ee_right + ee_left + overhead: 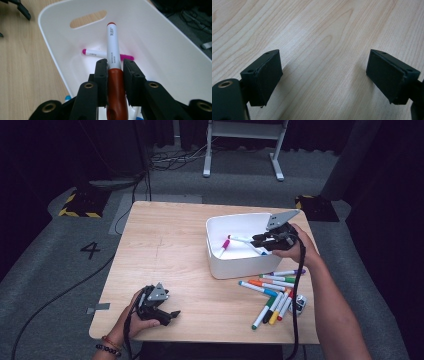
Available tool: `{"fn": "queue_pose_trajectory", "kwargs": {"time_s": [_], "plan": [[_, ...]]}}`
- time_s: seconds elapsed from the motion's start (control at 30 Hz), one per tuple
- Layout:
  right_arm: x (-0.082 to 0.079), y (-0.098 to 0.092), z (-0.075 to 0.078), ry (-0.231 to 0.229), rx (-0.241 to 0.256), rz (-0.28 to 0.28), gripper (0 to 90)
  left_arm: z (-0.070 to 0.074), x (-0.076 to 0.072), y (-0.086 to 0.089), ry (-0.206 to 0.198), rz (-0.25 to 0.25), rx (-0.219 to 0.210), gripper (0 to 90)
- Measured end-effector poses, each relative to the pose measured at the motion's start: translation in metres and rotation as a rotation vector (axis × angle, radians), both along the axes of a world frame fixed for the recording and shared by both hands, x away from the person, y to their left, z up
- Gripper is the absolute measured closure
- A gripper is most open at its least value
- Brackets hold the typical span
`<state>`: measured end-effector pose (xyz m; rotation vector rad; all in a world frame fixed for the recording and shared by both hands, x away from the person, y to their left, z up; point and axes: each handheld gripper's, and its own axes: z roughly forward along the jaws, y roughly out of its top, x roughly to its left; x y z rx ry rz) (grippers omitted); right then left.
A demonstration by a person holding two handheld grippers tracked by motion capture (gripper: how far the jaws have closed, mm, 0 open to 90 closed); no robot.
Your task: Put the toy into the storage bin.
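A white bin (215, 262) stands on the right half of the wooden table (165, 250). My right gripper (256, 240) hangs over the bin's inside, shut on a red-capped marker (113, 50) whose white barrel points ahead into the bin (160, 37). A magenta marker (93, 52) lies on the bin's floor below it, also visible from above (224, 243). Several loose markers (272, 292) lie on the table in front of the bin. My left gripper (171, 314) rests near the front left edge, open over bare wood (324, 72).
A small white and black object (299, 303) lies beside the loose markers near the front right corner. Cables trail from both grippers. Grey floor surrounds the table, with a white desk frame (242, 150) behind it.
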<state>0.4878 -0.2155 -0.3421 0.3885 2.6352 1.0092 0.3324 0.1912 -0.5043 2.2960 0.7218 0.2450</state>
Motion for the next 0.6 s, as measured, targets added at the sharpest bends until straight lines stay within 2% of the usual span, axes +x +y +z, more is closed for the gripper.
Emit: {"fn": "queue_pose_trajectory", "kwargs": {"time_s": [0.03, 0.07, 0.17, 0.27, 0.37, 0.47, 0.6], "plan": [[0.005, 0.005, -0.003, 0.011, -0.044, 0.001, 74.2, 0.0, 0.0, 0.0, 0.001, -0.001, 0.001, 13.5], [0.005, 0.005, -0.003, 0.011, -0.044, 0.001, 74.2, 0.0, 0.0, 0.0, 0.001, 0.0, 0.001, 13.5], [0.01, 0.01, -0.005, 0.029, -0.108, 0.023, 74.1, 0.0, 0.0, 0.0, 0.0, 0.0, 0.0, 13.5], [0.015, 0.01, -0.008, 0.058, -0.137, 0.034, 74.1, 0.0, 0.0, 0.0, 0.0, 0.002, -0.001, 13.5], [0.019, 0.009, -0.011, 0.079, -0.188, 0.033, 74.1, 0.0, 0.0, 0.0, 0.001, 0.001, 0.0, 13.5], [0.021, 0.007, -0.014, 0.098, -0.2, 0.036, 74.0, 0.0, 0.0, 0.0, 0.002, 0.001, 0.001, 13.5], [0.022, 0.008, -0.019, 0.098, -0.223, 0.044, 73.8, 0.0, 0.0, 0.0, 0.001, 0.001, 0.001, 13.5]]}}
